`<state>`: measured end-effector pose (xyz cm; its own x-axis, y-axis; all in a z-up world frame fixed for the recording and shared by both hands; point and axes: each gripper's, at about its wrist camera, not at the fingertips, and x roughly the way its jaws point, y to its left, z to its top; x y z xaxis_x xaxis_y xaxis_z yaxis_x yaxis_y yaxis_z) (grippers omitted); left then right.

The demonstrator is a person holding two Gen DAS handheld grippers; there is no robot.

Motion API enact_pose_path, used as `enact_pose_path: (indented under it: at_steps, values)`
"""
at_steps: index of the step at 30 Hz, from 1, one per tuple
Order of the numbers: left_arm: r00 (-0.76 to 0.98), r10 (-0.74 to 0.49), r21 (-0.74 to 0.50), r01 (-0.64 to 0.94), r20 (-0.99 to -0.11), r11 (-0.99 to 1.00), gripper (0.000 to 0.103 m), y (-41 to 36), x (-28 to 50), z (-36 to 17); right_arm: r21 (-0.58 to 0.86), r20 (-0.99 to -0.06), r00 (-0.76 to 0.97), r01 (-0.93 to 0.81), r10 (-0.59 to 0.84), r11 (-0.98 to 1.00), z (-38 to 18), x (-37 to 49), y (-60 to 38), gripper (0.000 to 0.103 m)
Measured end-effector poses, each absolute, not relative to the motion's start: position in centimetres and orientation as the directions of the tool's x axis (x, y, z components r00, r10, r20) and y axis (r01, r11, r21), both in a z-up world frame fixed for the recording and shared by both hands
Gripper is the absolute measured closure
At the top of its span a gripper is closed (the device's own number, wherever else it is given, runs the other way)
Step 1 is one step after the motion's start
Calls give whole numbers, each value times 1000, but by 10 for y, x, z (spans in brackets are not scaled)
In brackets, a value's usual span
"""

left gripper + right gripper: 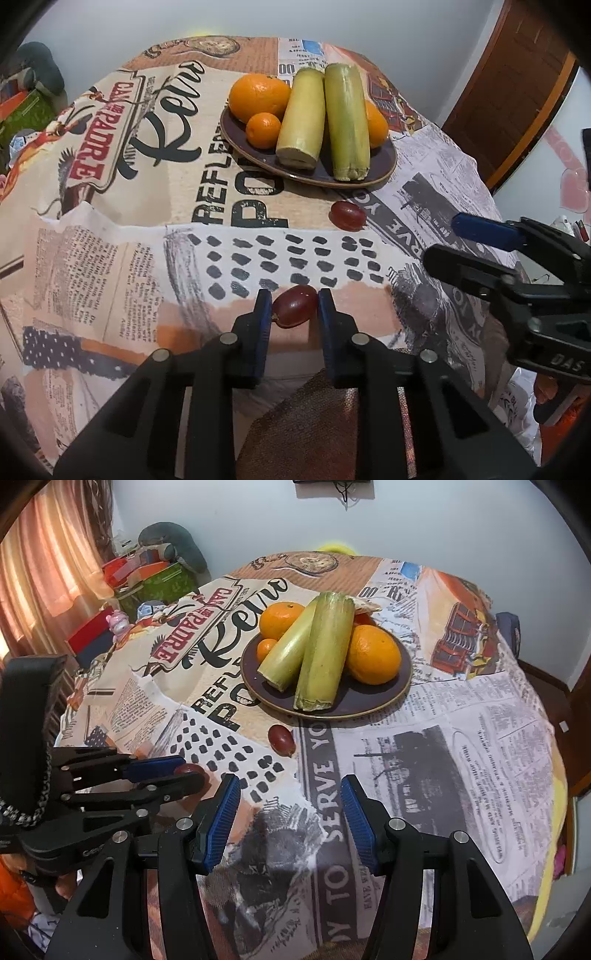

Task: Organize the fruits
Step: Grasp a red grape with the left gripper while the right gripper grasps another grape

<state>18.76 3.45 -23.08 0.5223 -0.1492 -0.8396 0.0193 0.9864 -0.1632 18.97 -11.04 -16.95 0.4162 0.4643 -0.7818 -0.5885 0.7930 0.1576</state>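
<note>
The left gripper (293,306) is clamped on a grape (294,306) near the table's front edge while the right gripper (290,819) hangs half open and empty; squeezing harder could burst the soft fruit.

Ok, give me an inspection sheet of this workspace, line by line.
Surface: table under a newsprint-pattern cloth.
Job's things: plate holding oranges and two green stalks; one grape loose beside the plate; another grape near the table edge.
Clutter: nothing seen on the table.
Tongs: left tongs shut on the near grape; right tongs open, empty.
Cables: nothing seen on the table.
Surroundings: curtain, boxes, wooden door.
</note>
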Motion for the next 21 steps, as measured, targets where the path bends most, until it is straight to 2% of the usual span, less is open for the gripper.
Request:
enact_pose_path:
  at_steps: [4, 8, 12, 17, 21]
  values:
    - [545, -131, -151, 9, -828, 989, 79, 44, 189, -222, 156, -790, 403, -596, 461, 788, -177, 197, -101, 51]
    - [562, -120, -154, -13, -819, 988, 79, 57, 194, -216, 145, -799, 396, -604, 453, 784, -185, 205, -89, 55]
    - [565, -119, -166, -32, -816, 986, 79, 68, 201, -217, 159, -815, 369, -600, 448, 784, -195, 217, -80, 69]
    - [566, -121, -170, -35, -816, 985, 79, 70, 206, -219, 163, -817, 366, -595, 446, 787, -202, 227, -73, 72]
    - [565, -124, -175, -37, -816, 984, 79, 71, 208, -219, 170, -818, 355, -603, 453, 779, -203, 232, -70, 84]
